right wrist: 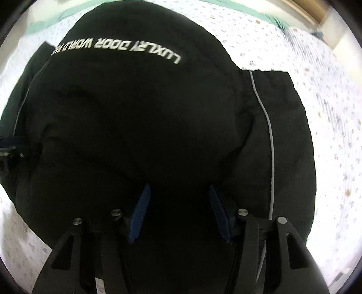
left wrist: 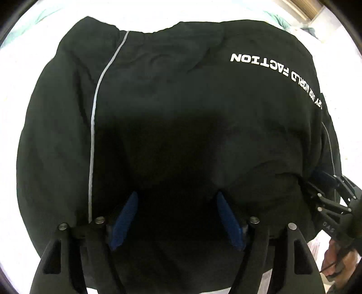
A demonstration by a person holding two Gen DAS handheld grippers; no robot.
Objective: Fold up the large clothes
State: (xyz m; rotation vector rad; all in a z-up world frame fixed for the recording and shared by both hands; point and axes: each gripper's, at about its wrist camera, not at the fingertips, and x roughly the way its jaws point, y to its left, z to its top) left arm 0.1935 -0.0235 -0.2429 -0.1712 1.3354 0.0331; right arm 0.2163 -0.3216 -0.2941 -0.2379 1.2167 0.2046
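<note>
Left wrist view looks almost straight down on a black garment spread over a pale bedsheet, and the dark cloth fills nearly the whole surface in sight. White lettering runs upside down across the fabric towards the far right edge of the garment, and a thin grey piping line curves down its left side. The left gripper hangs over the near part of the cloth with its blue pads standing wide apart; nothing visibly pinched between them, so it reads as released. At the right edge of that view comes the right gripper, a hand behind it.

Over to the right wrist view: the sheet is white with small scattered specks, a mint-green border along its far edge. Beyond the far right corner sits a strip of tan wood; too blurred to say more. The right gripper's pads stand part-way apart over black fabric; whether they clamp a fold I cannot tell, the cloth is too dark.
</note>
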